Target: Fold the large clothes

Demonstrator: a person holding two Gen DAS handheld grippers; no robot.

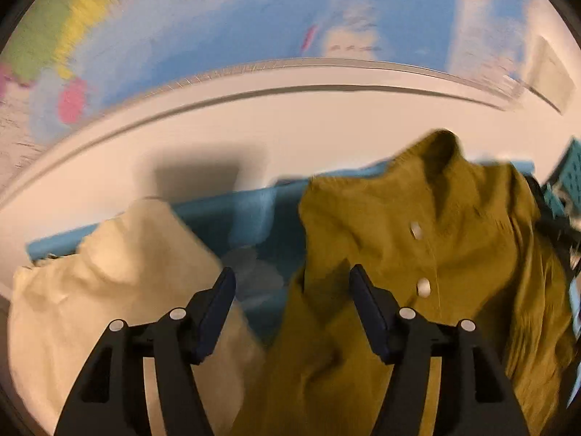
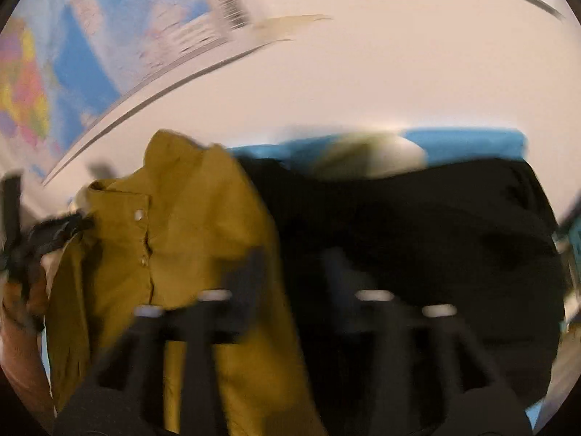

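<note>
Left gripper (image 1: 292, 283) jaws apart over the gap between mustard shirt (image 1: 417, 254) at 3 o'clock and cream cloth (image 1: 120, 272) at 9 o'clock, right gripper (image 2: 294, 272) blurred, parted, clamping nothing, black garment (image 2: 435, 236) at 2 o'clock, blue basket (image 1: 232, 214) beneath

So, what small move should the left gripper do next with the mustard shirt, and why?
Probably ease the left gripper toward the mustard shirt and close on its near edge. Its jaws stand open with nothing between them, and the shirt hangs bunched over the blue basket, not yet spread out for folding. The right-wrist view is too blurred to say more.
</note>
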